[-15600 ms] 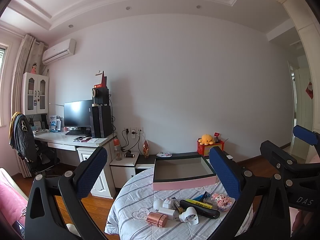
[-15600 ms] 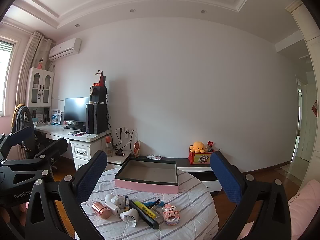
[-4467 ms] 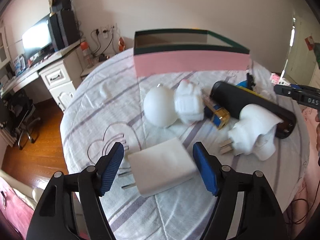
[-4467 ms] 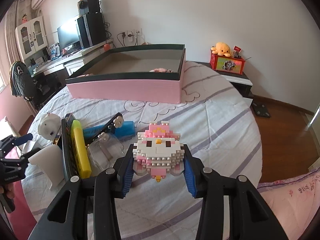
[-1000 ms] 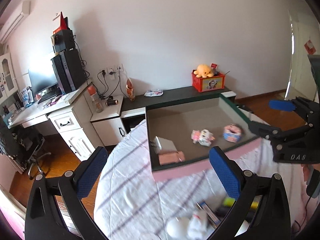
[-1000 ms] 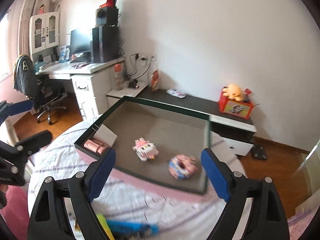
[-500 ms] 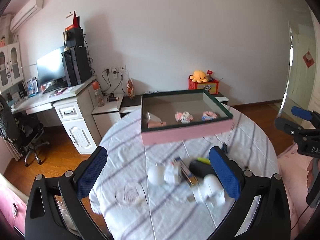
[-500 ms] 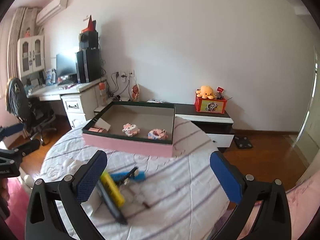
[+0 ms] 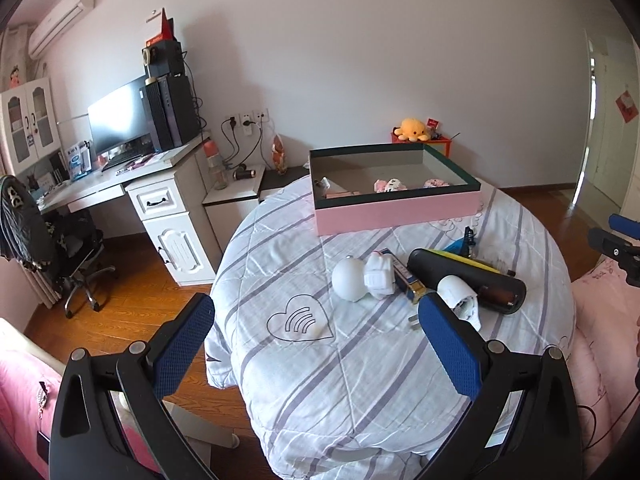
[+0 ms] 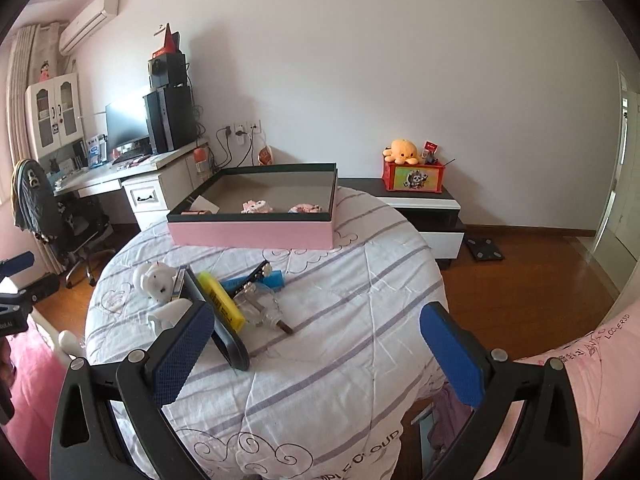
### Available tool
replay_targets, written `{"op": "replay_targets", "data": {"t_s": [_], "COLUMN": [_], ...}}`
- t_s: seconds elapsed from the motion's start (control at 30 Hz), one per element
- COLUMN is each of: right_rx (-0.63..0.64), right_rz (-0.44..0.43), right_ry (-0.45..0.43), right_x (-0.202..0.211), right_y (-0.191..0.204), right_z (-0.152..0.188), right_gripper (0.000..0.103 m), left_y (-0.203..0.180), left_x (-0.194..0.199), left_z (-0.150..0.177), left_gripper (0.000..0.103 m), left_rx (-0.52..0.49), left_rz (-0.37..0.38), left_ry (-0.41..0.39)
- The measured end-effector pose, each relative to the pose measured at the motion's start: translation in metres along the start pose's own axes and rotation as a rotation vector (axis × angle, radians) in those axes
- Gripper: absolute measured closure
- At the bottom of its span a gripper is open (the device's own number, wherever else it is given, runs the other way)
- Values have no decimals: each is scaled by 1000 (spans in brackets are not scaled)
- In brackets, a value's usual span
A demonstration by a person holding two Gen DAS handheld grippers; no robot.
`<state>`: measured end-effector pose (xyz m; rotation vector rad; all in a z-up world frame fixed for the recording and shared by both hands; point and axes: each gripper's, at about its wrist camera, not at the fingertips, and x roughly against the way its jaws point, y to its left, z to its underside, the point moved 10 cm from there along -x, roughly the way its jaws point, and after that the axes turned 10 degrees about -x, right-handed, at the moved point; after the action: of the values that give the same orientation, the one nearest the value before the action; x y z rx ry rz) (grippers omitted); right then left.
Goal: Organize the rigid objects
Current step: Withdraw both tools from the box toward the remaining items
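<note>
Both tongs — left (image 9: pixel 316 334) and right (image 10: pixel 316 340) — stand wide and empty, pulled back from the pink box (image 10: pixel 252 234) at the tabletop's far edge, which now holds four items — remaining clutter (image 10: pixel 224 300) awaits mid-tabletop.

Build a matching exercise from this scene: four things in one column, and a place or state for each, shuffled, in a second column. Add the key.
Things
1. yellow highlighter
2. pink brick figure
3. orange plush octopus
4. right gripper

Places or states
A. on the red box by the wall
B. lying on the table, outside the pink box
C. open, holding nothing
D. inside the pink box

Pairs: 1-B, 2-D, 3-A, 4-C
</note>
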<state>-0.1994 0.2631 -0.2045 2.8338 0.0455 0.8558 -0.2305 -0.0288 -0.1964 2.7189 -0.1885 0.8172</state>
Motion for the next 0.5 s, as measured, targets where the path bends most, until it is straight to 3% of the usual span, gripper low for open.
{"op": "replay_targets", "data": {"t_s": [0.2, 0.37, 0.5], "right_rx": [17, 40, 80], "right_rz": [-12, -48, -89], "right_ry": [47, 140, 199], "right_x": [-16, -51, -73], "right_y": [1, 15, 32], "right_z": [14, 42, 61], "right_gripper": [0, 1, 17], "left_y": [-11, -25, -40], "left_x": [-13, -24, -28], "left_z": [5, 12, 18], "left_gripper": [0, 0, 0], "left_rx": [-15, -39, -78], "left_rz": [21, 40, 66], "left_ry": [26, 56, 68]}}
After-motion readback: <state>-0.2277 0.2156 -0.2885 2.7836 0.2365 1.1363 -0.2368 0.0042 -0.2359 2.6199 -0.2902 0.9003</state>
